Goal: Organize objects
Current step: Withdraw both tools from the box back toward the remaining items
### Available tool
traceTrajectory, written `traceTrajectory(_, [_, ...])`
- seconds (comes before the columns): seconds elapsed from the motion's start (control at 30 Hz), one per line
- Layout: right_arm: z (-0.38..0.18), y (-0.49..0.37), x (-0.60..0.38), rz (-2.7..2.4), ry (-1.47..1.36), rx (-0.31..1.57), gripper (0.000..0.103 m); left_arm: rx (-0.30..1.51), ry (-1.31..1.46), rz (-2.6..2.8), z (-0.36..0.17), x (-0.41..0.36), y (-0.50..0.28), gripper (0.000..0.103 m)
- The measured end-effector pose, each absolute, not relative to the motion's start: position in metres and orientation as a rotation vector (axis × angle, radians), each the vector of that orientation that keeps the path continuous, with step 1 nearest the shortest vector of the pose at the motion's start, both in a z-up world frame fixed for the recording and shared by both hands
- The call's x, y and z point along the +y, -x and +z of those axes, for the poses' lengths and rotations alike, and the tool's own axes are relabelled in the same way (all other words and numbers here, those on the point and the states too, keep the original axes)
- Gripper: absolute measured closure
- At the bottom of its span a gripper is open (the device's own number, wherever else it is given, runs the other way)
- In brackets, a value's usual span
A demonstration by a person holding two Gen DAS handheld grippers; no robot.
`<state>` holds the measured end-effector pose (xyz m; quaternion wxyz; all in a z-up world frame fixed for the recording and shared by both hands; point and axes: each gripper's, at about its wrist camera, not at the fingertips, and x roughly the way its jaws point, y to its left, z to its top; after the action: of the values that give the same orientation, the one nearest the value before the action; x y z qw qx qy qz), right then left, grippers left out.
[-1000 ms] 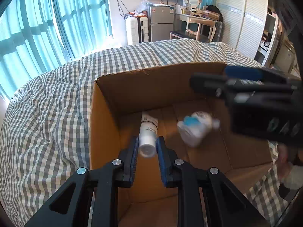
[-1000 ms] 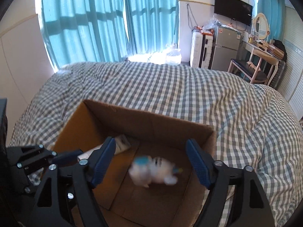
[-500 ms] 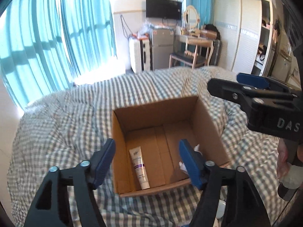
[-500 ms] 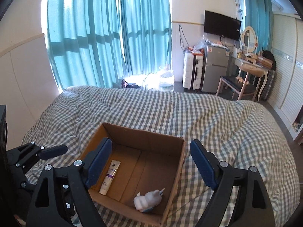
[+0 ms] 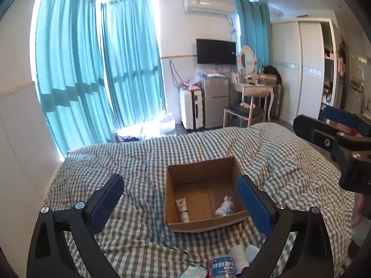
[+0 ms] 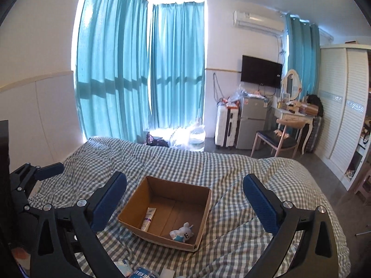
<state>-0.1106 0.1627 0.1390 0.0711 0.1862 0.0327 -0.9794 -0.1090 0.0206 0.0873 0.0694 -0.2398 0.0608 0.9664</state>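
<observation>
An open cardboard box sits on a checked bed cover. In it lie a white tube with a purple label on the left and a small white rabbit toy on the right. My left gripper is open and empty, held well above and behind the box. My right gripper is also open and empty, high above the box. The right gripper shows at the right edge of the left wrist view.
Near the front edge lie a bottle with a blue label, a white item and a light blue packet. Beyond the bed stand curtains, a suitcase, a small fridge and a dressing table.
Both grippers have opened, dropped the tube and the rabbit toy into the box, and pulled up and back away from it. The box now looks small and far.
</observation>
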Motion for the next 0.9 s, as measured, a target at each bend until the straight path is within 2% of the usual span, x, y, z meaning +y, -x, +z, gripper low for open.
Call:
traceTrajectory(0.23, [0.13,0.057,0.156,-2.887,-0.606,0.134,0.001,0.125,0.677,2.988,0.09,0.01,0.059,0.001])
traceTrajectory(0.5, [0.074,0.023,0.157,-2.79,-0.752,0.061,0.001,0.006,0.708,3.046,0.056,-0.023,0.022,0.0])
traceTrajectory(0.73, [0.015,0.02,0.152,-2.762,-0.837,0.114,0.001,0.006,0.873,3.084,-0.004,-0.039,0.016,0.0])
traceTrajectory(0.9, [-0.032,0.032,0.145,-2.693,-0.968,0.178,0.001,0.105,1.039,3.006,-0.057,-0.024,0.02,0.0])
